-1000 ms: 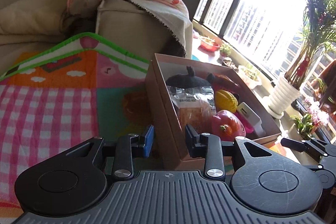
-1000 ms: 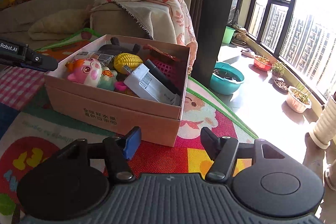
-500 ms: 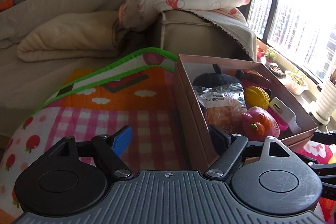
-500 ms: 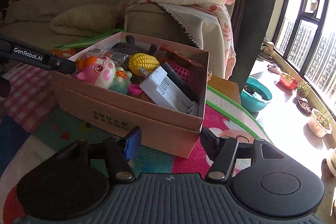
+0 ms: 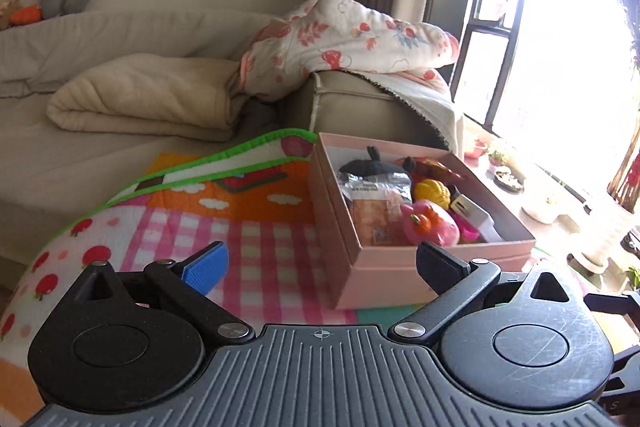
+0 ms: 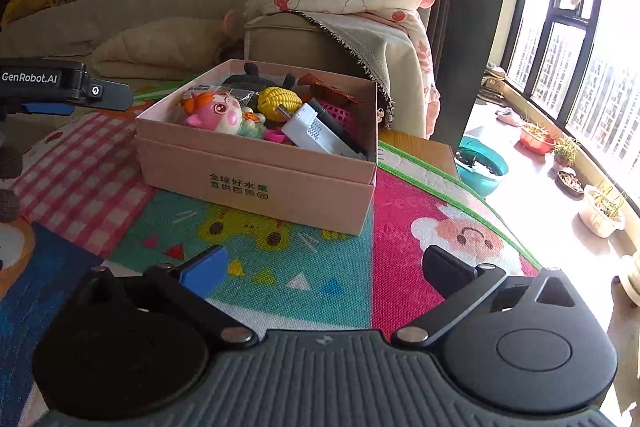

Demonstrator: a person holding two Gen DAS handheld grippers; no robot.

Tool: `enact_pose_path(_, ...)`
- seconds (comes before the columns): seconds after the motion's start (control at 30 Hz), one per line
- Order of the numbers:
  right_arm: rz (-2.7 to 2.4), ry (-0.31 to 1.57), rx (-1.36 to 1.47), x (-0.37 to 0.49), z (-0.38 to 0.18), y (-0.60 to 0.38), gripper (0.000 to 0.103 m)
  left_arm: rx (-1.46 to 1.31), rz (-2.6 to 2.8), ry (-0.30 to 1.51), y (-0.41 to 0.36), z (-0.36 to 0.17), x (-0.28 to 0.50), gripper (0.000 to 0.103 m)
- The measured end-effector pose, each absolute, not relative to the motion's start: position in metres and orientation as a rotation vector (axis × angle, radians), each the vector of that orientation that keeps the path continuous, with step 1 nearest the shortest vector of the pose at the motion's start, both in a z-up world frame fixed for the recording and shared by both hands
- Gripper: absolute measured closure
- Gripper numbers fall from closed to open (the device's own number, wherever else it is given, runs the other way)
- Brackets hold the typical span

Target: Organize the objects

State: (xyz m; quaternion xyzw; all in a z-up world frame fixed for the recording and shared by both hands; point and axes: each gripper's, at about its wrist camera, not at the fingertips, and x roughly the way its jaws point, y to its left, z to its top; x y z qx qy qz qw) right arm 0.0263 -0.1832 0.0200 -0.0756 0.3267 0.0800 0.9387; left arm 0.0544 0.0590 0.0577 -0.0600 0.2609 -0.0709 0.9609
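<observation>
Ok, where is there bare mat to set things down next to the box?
Free: pink checked mat left of the pink box, and the teal and red mat between its printed wall and the right gripper. Crowded: inside the box, packed with toys.

Pink box [image 6: 256, 163], pink-white check mat [image 5: 256, 239], floral quilt [image 5: 344, 39], yellow corn [image 6: 279, 101]

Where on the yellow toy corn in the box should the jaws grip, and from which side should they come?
Grip the toy corn across its rounded middle, coming from above. It lies on its side atop the pile in the open pink box, walled in, with the pink pig toy and white device crowding it.
</observation>
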Motion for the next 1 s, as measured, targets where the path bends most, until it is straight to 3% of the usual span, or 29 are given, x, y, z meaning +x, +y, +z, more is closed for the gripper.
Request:
enact_pose_path(0.23, 0.127, 0.712, -0.171, -0.013, -0.003, -0.175, 0.000, -0.078, -0.128, 0.620, 0.032, 0.018, -0.013, 0.000)
enact_pose_path(0.4, 0.172, 0.728, -0.027, -0.006, -0.009, -0.197, 0.000, -0.028, -0.035, 0.677, 0.020, 0.000, -0.013, 0.000)
enact_pose_path(1.0, 0.130, 0.692, -0.034, -0.004, -0.013, -0.190, 0.000, 0.022, -0.004, 0.688, 0.008, -0.006, -0.010, 0.000)
